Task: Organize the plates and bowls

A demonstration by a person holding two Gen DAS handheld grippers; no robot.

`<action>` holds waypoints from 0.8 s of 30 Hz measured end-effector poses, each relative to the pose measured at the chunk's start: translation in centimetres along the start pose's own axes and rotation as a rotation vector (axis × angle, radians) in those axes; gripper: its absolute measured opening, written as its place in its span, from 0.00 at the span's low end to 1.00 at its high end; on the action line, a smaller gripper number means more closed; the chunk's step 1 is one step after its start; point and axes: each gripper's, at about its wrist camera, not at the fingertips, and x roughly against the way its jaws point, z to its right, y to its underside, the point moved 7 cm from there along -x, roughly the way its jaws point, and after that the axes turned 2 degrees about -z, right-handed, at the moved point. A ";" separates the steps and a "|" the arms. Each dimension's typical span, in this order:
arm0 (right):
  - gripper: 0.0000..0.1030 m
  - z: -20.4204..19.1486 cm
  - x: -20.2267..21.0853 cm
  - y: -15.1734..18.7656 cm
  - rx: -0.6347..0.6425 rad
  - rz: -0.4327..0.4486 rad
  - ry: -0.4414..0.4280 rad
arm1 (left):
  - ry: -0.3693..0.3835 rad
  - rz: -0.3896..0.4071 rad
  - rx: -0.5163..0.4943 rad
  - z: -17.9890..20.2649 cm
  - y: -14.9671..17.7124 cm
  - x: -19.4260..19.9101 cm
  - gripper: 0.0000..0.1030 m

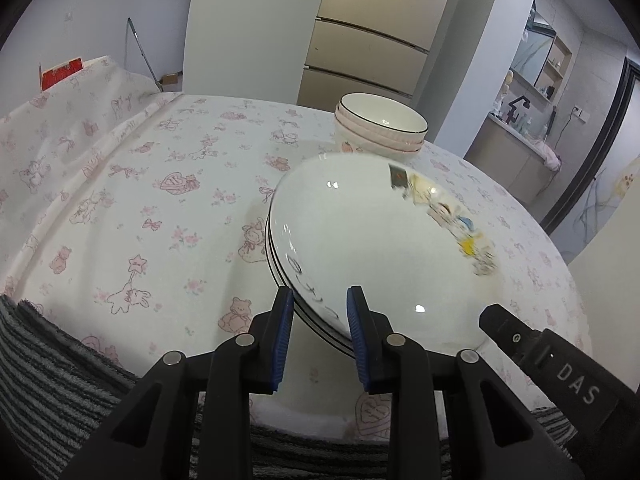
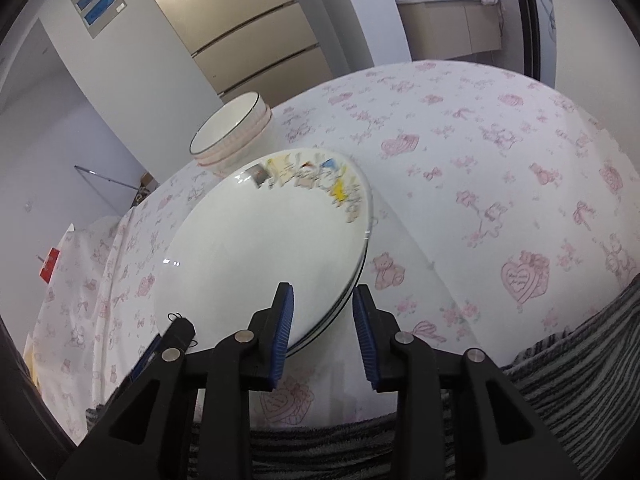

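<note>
A stack of white plates (image 1: 360,240) (image 2: 256,256) lies on the table's pink-patterned cloth (image 1: 160,200) (image 2: 480,160); the top plate carries a blurred cartoon print. My left gripper (image 1: 320,290) clamps the stack's near left rim, one blue pad under it and one on top. On the opposite rim my right gripper (image 2: 322,286) is shut in the same way. Each gripper shows in the other's view: the right gripper (image 1: 504,324) and the left gripper (image 2: 180,328). Stacked white bowls (image 1: 380,128) (image 2: 228,136) with pink ribbed sides stand just behind the plates.
Grey striped fabric (image 1: 48,380) (image 2: 580,360) hangs along the table's near edge. A beige fridge (image 1: 360,40) (image 2: 248,40) stands beyond the far edge. A red box (image 1: 60,74) sits on a cloth-covered mound at far left. A vanity cabinet (image 1: 512,148) is off to the right.
</note>
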 end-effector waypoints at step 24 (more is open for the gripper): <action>0.53 -0.9 7.5 -4.0 0.260 0.321 0.050 | 0.007 0.382 -0.186 -2.2 -5.7 14.9 0.85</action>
